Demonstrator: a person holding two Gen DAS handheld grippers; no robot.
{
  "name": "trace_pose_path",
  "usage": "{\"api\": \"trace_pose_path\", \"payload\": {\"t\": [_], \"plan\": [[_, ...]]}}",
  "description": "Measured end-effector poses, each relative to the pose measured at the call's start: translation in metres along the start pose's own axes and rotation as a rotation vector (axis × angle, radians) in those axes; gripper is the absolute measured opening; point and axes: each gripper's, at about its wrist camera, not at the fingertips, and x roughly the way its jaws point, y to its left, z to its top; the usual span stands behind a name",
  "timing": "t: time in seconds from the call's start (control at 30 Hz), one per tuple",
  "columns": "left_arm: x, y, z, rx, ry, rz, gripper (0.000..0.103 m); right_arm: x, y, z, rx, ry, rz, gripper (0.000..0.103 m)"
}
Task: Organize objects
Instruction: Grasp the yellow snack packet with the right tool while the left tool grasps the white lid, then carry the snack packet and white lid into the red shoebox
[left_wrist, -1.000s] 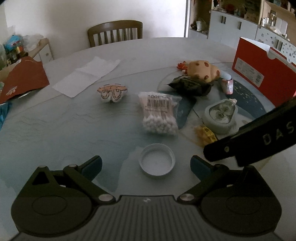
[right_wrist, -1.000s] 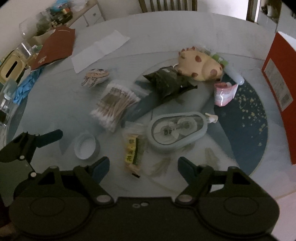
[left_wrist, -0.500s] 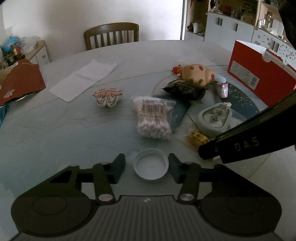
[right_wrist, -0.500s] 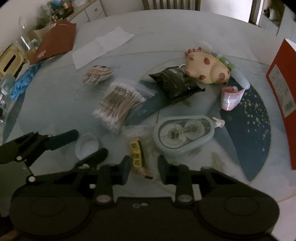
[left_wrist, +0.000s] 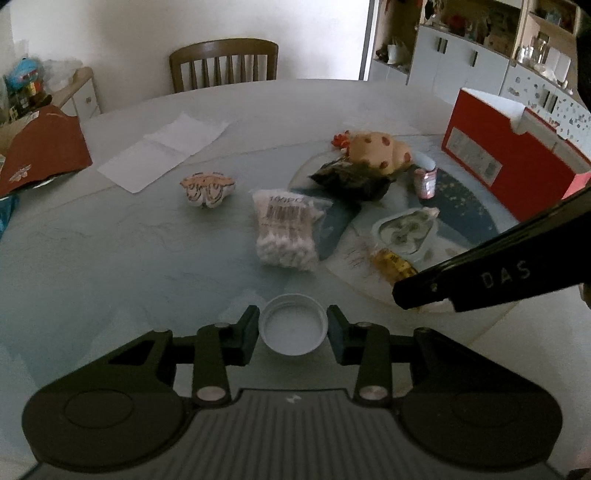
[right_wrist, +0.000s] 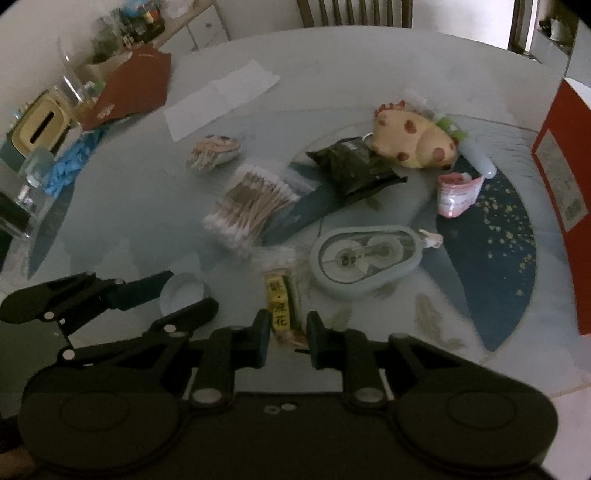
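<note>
My left gripper (left_wrist: 293, 330) is shut on a white round lid (left_wrist: 293, 325), one finger on each side of its rim; the lid (right_wrist: 182, 293) also shows in the right wrist view between those fingers. My right gripper (right_wrist: 286, 334) is shut on the near end of a yellow snack packet (right_wrist: 281, 304) that lies on the round glass table (left_wrist: 110, 251). The packet (left_wrist: 393, 263) shows partly behind the right gripper's arm in the left wrist view.
Beyond lie a bag of cotton swabs (left_wrist: 284, 230), a tape dispenser (right_wrist: 364, 254), a dark pouch (right_wrist: 352, 166), a spotted plush toy (right_wrist: 413, 142), a small pink packet (right_wrist: 456, 194) and a printed pouch (left_wrist: 207, 188). A red box (left_wrist: 513, 162) stands at the right edge.
Both grippers have closed from wide open: the left one onto the white lid, the right one onto the yellow snack packet. Both views have shifted slightly.
</note>
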Motion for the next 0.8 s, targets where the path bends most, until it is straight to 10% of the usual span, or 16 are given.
{"api": "trace_pose_path", "payload": {"t": [0.8], "plan": [[-0.037,-0.151,0.083,0.113,-0.099,-0.122,0.038,-0.124,-0.139,-0.007,0.158,-0.168,0.011,0.02]]}}
